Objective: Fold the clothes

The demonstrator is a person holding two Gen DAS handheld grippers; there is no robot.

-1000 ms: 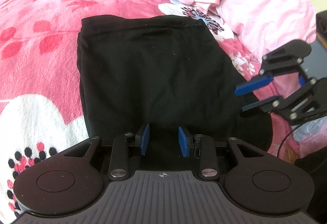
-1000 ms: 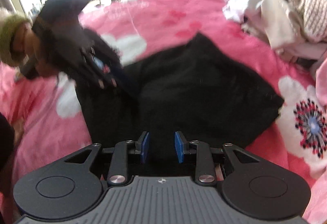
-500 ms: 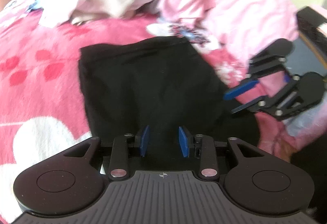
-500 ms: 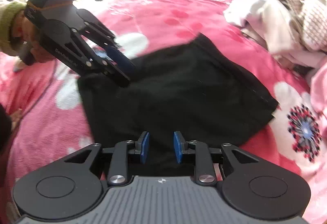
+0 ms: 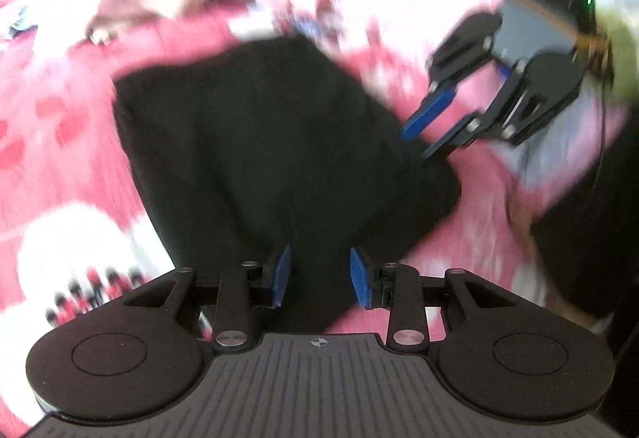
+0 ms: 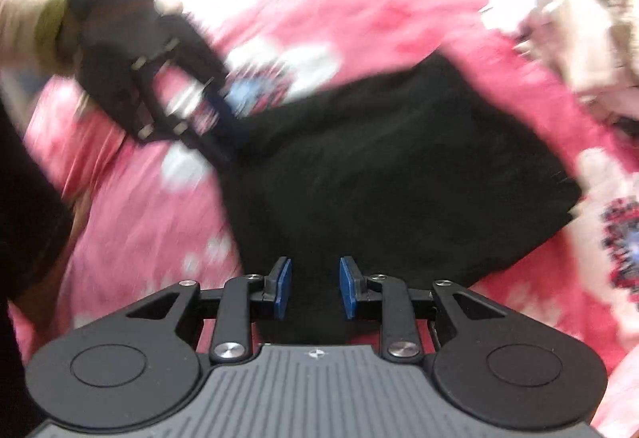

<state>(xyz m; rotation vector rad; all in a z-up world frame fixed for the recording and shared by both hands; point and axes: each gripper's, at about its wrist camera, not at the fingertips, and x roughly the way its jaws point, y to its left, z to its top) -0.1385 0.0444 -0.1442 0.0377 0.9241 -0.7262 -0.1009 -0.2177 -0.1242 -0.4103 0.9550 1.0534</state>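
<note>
- where is your black cloth (image 5: 271, 154)?
- it lies flat on the pink bed (image 6: 359, 14).
- and your tongs?
- your left tongs (image 5: 319, 274) and right tongs (image 6: 315, 288) are both apart, holding nothing, over its near edge.

Place: I'm in a home bedroom | pink floral bedspread (image 6: 359, 26) fills frame | heaped laundry (image 6: 579, 34), upper right

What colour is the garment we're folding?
Plain black garment, clearest in the left wrist view.
</note>
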